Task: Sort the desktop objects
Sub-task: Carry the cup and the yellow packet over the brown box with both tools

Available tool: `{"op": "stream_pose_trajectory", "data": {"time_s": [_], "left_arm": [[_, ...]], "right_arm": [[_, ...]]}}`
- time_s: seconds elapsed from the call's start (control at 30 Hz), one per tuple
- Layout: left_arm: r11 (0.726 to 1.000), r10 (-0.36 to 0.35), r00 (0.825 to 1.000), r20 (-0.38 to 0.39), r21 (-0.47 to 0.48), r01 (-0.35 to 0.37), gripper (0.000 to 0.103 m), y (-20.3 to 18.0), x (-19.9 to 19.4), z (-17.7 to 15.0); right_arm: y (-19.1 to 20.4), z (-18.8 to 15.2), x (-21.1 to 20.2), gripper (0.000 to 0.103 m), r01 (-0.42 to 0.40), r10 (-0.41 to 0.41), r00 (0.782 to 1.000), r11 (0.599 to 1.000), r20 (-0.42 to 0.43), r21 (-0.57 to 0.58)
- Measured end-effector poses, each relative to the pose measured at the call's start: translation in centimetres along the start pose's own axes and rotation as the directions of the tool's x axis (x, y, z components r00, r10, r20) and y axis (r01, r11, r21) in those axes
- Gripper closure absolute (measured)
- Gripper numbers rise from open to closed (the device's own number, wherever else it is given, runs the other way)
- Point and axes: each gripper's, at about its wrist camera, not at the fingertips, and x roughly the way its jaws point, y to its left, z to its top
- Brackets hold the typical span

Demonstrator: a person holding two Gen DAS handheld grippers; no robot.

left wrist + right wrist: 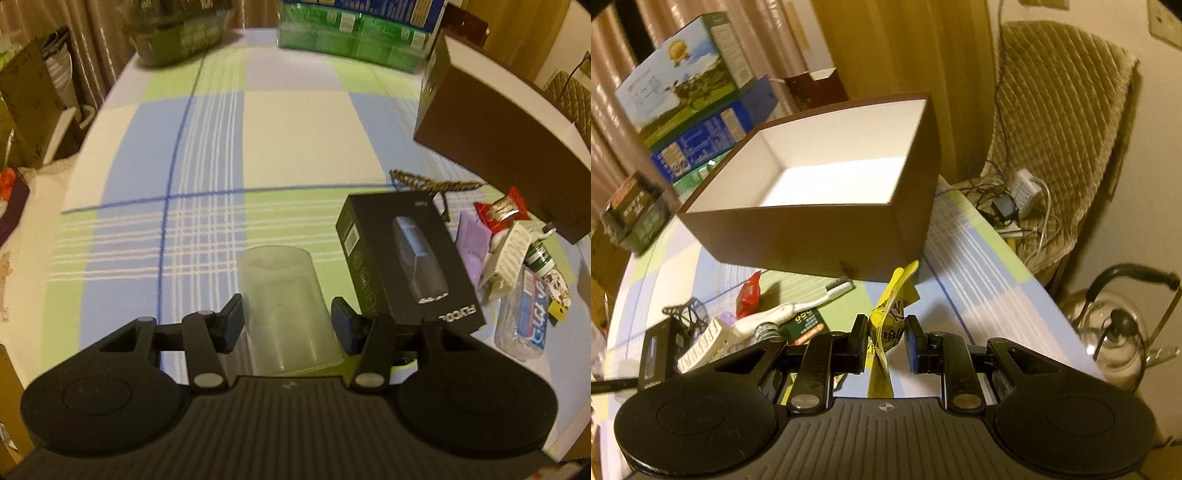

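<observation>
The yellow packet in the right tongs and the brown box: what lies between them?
In the right wrist view, only bare checked tablecloth separates the yellow packet from the brown box; the toothbrush lies off to the left.

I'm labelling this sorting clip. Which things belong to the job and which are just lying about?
Job: yellow packet in right gripper; translucent cup in left gripper; brown box; toothbrush; black carton.
Lying about: kettle; power strip; stacked cartons.

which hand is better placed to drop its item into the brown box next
Right. The right gripper holds a yellow snack packet lifted right in front of the open brown box. The left gripper straddles a translucent plastic cup, with the box off to its far right.
</observation>
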Motion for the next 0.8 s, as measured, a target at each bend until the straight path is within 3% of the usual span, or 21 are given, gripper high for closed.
{"op": "stream_pose_trajectory", "data": {"time_s": [0.2,0.37,0.53,0.8], "left_arm": [[0.998,-0.025,0.995,0.091,0.066,0.019,0.058,-1.8,-3.7,1.7],[0.982,-0.117,0.979,0.166,0.169,0.089,0.058,-5.4,-5.5,4.5],[0.954,-0.227,0.954,0.198,0.241,0.177,0.057,-10.0,-5.1,7.1],[0.894,-0.383,0.899,0.211,0.329,0.303,0.057,-17.7,-4.3,11.4]], "right_arm": [[2.9,1.0,-1.2,0.085,0.049,-0.051,0.999,0.989,-0.007,-0.14],[6.2,2.6,-2.6,0.085,0.022,-0.016,0.999,0.973,0.03,-0.23],[8.7,4.7,-2.7,0.085,-0.007,0.027,0.997,0.968,0.077,-0.25],[10.7,6.6,-1.5,0.085,0.003,0.03,0.992,0.964,0.12,-0.264]]}}
